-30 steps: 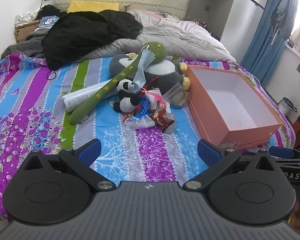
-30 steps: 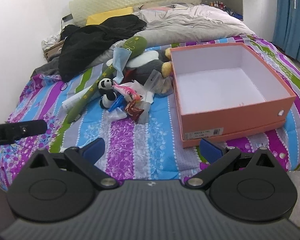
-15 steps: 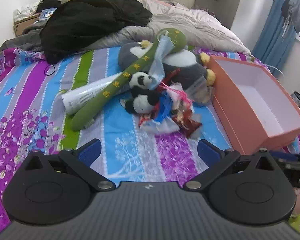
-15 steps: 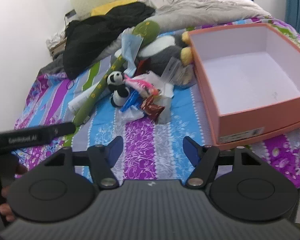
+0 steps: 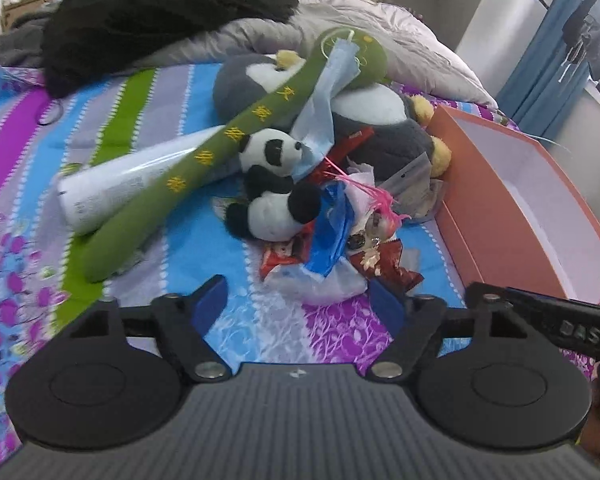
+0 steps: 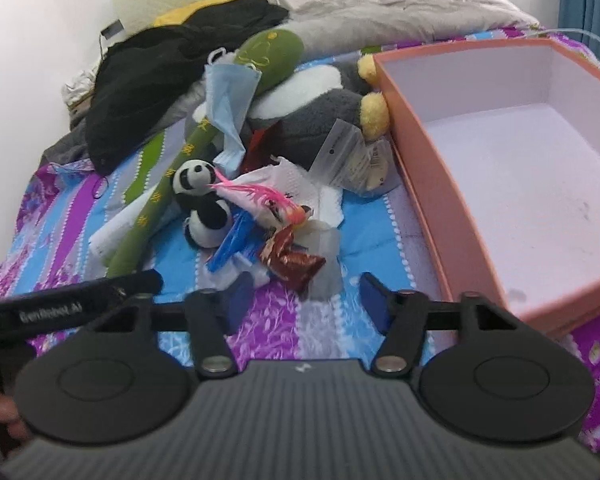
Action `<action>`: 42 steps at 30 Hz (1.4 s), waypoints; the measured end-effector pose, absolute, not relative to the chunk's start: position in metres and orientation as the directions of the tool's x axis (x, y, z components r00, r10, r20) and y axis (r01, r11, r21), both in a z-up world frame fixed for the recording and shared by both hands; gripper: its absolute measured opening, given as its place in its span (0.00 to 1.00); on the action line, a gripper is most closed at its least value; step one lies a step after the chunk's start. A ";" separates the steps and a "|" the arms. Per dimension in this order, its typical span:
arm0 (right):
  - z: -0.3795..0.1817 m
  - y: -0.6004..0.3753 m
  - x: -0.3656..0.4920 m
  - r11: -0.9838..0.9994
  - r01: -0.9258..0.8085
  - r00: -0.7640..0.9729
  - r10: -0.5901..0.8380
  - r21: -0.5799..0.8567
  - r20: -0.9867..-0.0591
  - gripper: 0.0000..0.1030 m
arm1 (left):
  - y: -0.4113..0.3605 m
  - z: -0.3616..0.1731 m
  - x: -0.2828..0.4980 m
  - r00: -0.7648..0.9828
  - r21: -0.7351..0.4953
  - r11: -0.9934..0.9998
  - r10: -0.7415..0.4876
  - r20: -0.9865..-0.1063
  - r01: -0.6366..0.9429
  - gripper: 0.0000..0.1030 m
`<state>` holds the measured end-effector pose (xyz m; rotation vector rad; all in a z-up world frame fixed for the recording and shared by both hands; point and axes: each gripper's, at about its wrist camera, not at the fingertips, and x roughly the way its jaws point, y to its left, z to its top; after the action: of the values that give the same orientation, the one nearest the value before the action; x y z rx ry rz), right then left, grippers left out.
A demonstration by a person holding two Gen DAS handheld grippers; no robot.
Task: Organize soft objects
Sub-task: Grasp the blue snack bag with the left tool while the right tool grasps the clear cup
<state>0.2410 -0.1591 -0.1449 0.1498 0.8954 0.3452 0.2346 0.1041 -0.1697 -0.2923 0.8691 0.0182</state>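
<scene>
A: So, what lies on the bed [image 5: 132, 100], from left to right?

B: At the left a white tube [image 5: 112, 184] lies under a long green plush stick [image 5: 204, 156], which leans up onto a big grey penguin plush [image 5: 380, 120]. A small panda plush [image 5: 274, 196] sits against the stick, with a blue face mask [image 5: 320, 92] draped over both. In front of the panda is a loose heap of wrappers: a blue plastic bag [image 5: 332, 236] and a red snack packet [image 6: 292, 258]. At the right stands an open orange box [image 6: 452, 184], empty inside and touching the penguin's foot. It looks set there to receive the soft toys.

A: And the two grippers?

B: Both tilt downward at the heap, side by side. The left gripper [image 5: 300, 306] has its fingers partly spread and closing, with the near edge of the wrapper heap showing between their tips; they do not press on anything. The right gripper [image 6: 306, 294] is narrower and also closing, the red snack packet just ahead of its tips, not pinched. Each shows at the edge of the other's view.

A: Which toy is nearest?

B: The panda, just behind the wrappers.
</scene>
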 end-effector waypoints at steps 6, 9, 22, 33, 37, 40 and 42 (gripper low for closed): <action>-0.170 -0.146 0.283 0.939 -0.204 0.535 0.343 0.276 -0.772 0.39 | 0.104 -0.192 0.267 0.637 -0.304 0.946 -0.167 -0.752 -0.110 0.54; -0.182 -0.143 0.300 0.946 -0.181 0.528 0.323 0.267 -0.786 0.39 | 0.102 -0.201 0.281 0.636 -0.317 0.944 -0.191 -0.747 -0.089 0.52; -0.223 -0.144 0.333 0.922 -0.141 0.421 0.387 0.362 -0.821 0.24 | 0.083 -0.229 0.314 0.595 -0.267 0.963 -0.186 -0.782 -0.050 0.17; -0.187 -0.148 0.314 0.929 -0.191 0.492 0.371 0.318 -0.788 0.22 | 0.084 -0.190 0.276 0.655 -0.249 0.963 -0.124 -0.745 -0.100 0.01; -0.173 -0.150 0.298 0.929 -0.220 0.511 0.369 0.297 -0.776 0.22 | 0.085 -0.178 0.254 0.669 -0.243 0.962 -0.102 -0.736 -0.121 0.01; -0.167 -0.152 0.284 0.932 -0.238 0.525 0.359 0.272 -0.772 0.22 | 0.088 -0.176 0.241 0.666 -0.277 0.952 -0.124 -0.735 -0.129 0.01; -0.166 -0.153 0.277 0.932 -0.244 0.522 0.359 0.268 -0.774 0.22 | 0.088 -0.177 0.237 0.666 -0.277 0.951 -0.118 -0.736 -0.137 0.01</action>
<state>0.2769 -0.1532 -0.1660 0.1318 0.9559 0.3628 0.2372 0.0882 -0.1769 -0.3243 0.8454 0.0109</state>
